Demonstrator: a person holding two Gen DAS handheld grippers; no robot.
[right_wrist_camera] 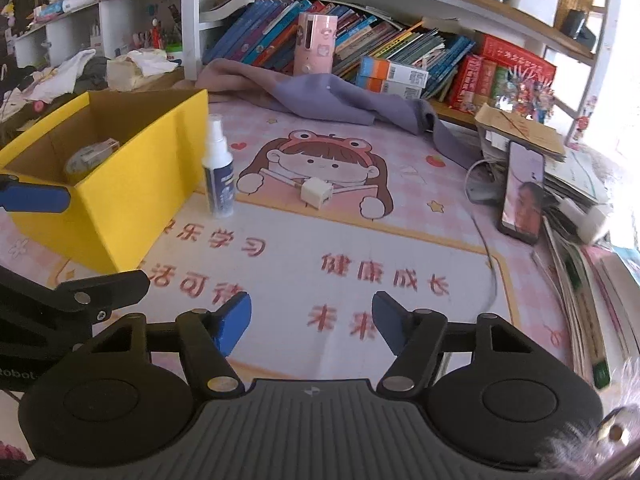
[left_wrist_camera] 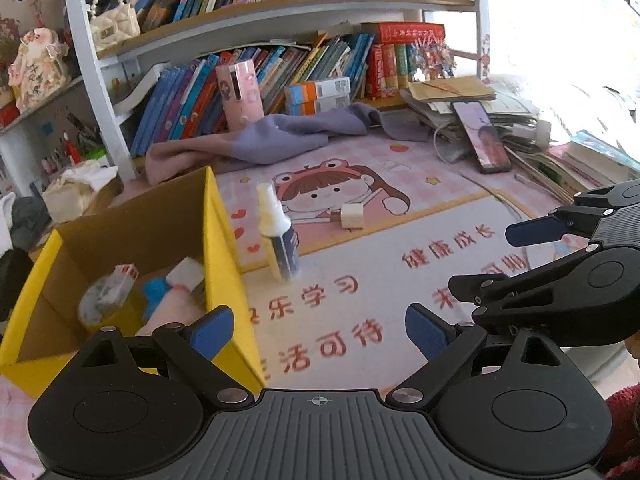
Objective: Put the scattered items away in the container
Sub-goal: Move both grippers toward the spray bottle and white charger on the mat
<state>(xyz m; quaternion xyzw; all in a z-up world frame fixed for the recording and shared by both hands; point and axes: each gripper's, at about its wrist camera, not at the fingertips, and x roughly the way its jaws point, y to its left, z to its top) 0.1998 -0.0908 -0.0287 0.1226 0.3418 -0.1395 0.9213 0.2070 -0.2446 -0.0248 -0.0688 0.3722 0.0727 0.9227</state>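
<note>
Yellow cardboard box [right_wrist_camera: 120, 184] at the left of the pink desk mat [right_wrist_camera: 360, 264], open-topped, already holding a tape roll [left_wrist_camera: 102, 300], a blue-and-pink item and a white block [left_wrist_camera: 186, 274]. Upright just right of the box, close to its wall: a white spray bottle [right_wrist_camera: 218, 172]. Further right, apart from it, on the cartoon girl print: a small white charger cube [right_wrist_camera: 316, 196]. Beyond, a lilac cloth [right_wrist_camera: 320, 96] against the bookshelf [right_wrist_camera: 400, 52]; far right, a phone [right_wrist_camera: 522, 196] propped on a paper stack. Left gripper [left_wrist_camera: 318, 330] over the box's near right corner, jaws wide apart, empty. Right gripper [right_wrist_camera: 312, 320] over bare mat, jaws partly apart, nothing between.
</note>
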